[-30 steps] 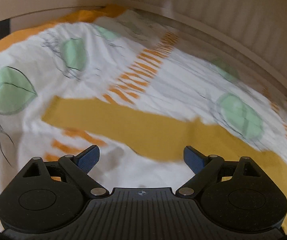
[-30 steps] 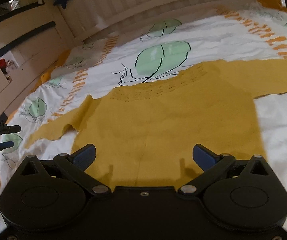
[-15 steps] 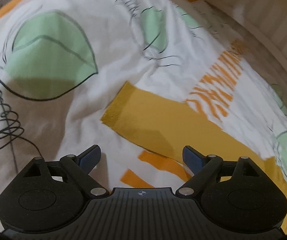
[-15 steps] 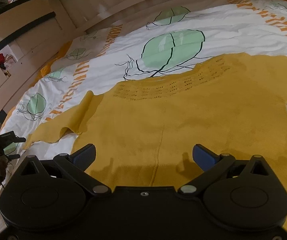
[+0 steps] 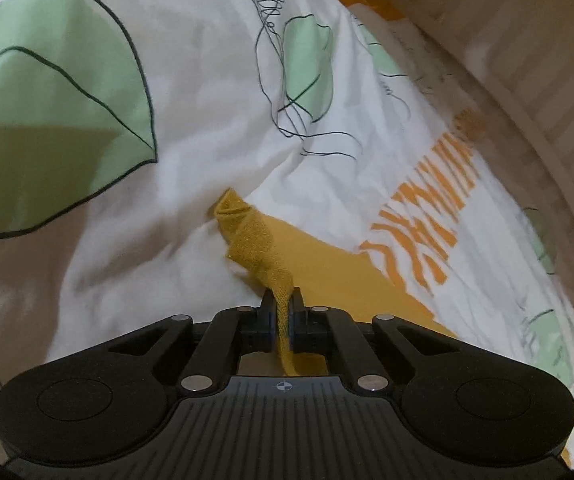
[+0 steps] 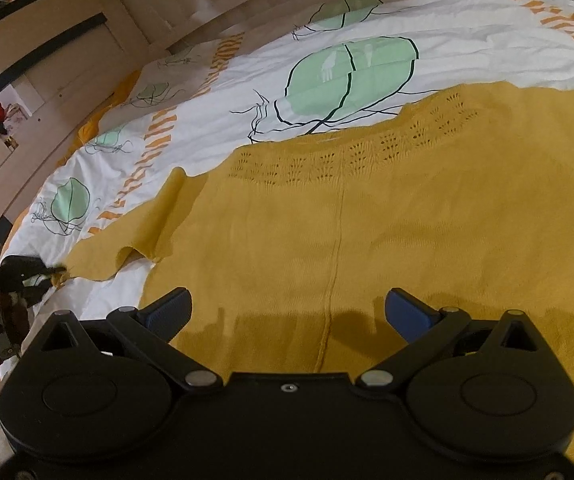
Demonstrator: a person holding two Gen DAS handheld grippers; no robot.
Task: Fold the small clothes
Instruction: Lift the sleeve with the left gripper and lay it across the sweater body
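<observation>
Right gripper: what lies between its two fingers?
Only the flat yellow sweater, unpinched, with its centre seam running up between them in the right wrist view; the right gripper is open.

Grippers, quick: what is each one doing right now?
Left gripper: just closed, shut on the sleeve end of the yellow sweater.
Right gripper: open, holding nothing, above the sweater's body.

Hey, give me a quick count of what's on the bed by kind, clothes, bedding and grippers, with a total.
Clothes: 1, the mustard sweater, its sleeve end pinched in the left gripper.
Bedding: 1, the leaf-print duvet.
Grippers: 2, the left gripper shut on the sleeve end, the right gripper open over the sweater's body.
Total: 4.
</observation>
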